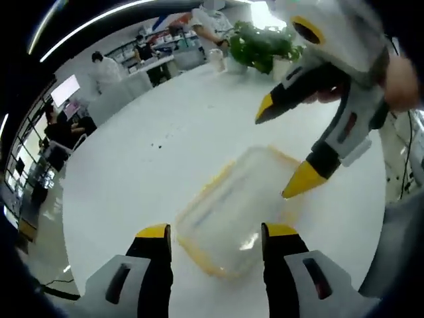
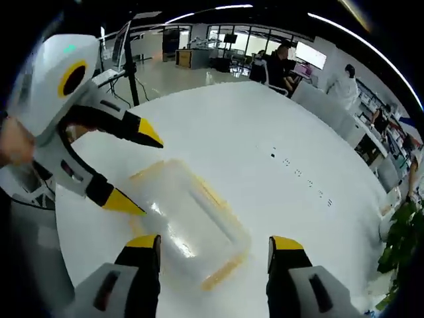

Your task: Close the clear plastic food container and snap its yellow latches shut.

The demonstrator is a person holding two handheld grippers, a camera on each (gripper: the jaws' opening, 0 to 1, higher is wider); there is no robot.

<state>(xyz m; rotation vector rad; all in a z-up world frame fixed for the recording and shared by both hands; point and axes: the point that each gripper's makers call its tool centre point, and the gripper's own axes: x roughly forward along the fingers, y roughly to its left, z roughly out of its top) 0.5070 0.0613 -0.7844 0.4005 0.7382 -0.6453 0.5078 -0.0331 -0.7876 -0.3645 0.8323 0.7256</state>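
A clear plastic food container (image 1: 235, 209) with yellow latches lies on the round white table (image 1: 165, 146). My left gripper (image 1: 216, 232) hovers open just above its near end, jaws wide apart. In the left gripper view my right gripper (image 1: 278, 151) comes in from the right, open, one yellow tip close over the container's far right edge. In the right gripper view the container (image 2: 192, 218) lies ahead of my open right gripper (image 2: 215, 244), and my left gripper (image 2: 136, 169) enters from the left, open, its lower tip by the container's left edge. The lid seems to sit on the box.
A potted green plant (image 1: 265, 46) and a small cup (image 1: 216, 59) stand at the table's far edge. People sit and stand at desks (image 1: 99, 69) beyond it. A plant (image 2: 404, 245) shows at the right edge of the right gripper view. Small dark specks (image 2: 298, 172) mark the tabletop.
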